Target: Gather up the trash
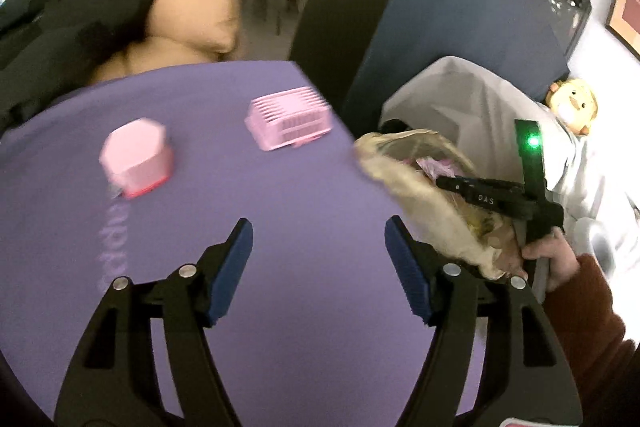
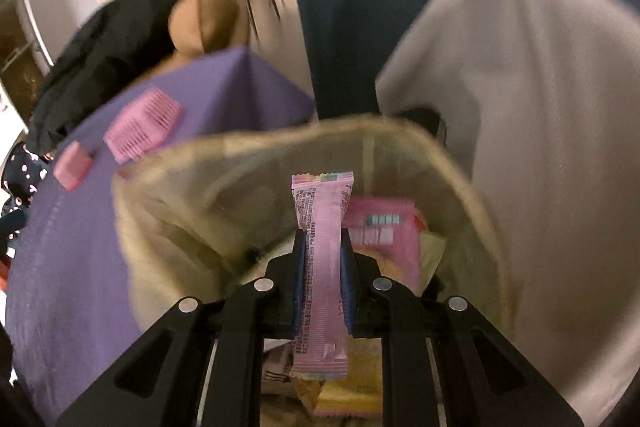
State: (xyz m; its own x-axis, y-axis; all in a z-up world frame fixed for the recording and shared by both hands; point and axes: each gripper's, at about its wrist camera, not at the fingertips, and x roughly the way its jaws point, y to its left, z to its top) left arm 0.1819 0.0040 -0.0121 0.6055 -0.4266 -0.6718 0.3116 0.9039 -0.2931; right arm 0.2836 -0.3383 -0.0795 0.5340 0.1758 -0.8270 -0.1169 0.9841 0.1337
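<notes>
My right gripper (image 2: 323, 247) is shut on a long pink snack wrapper (image 2: 322, 259), held upright over the mouth of a tan trash bag (image 2: 180, 195). Inside the bag lie another pink wrapper (image 2: 380, 227) and a yellow packet (image 2: 352, 391). In the left wrist view the same trash bag (image 1: 420, 203) hangs off the table's right edge, with the right gripper's black body (image 1: 496, 199) and a hand (image 1: 560, 259) over it. My left gripper (image 1: 319, 259) stands open above the purple tablecloth (image 1: 280, 195), with nothing between its blue pads.
A pink slatted box (image 1: 290, 123) and a pink octagonal container (image 1: 136, 157) sit on the purple cloth. A white-covered seat (image 1: 480, 95) is at the right with a plush toy (image 1: 574, 105). Behind are a blue panel (image 1: 440, 7), a black garment (image 1: 72, 11) and tan cushions (image 1: 196, 19).
</notes>
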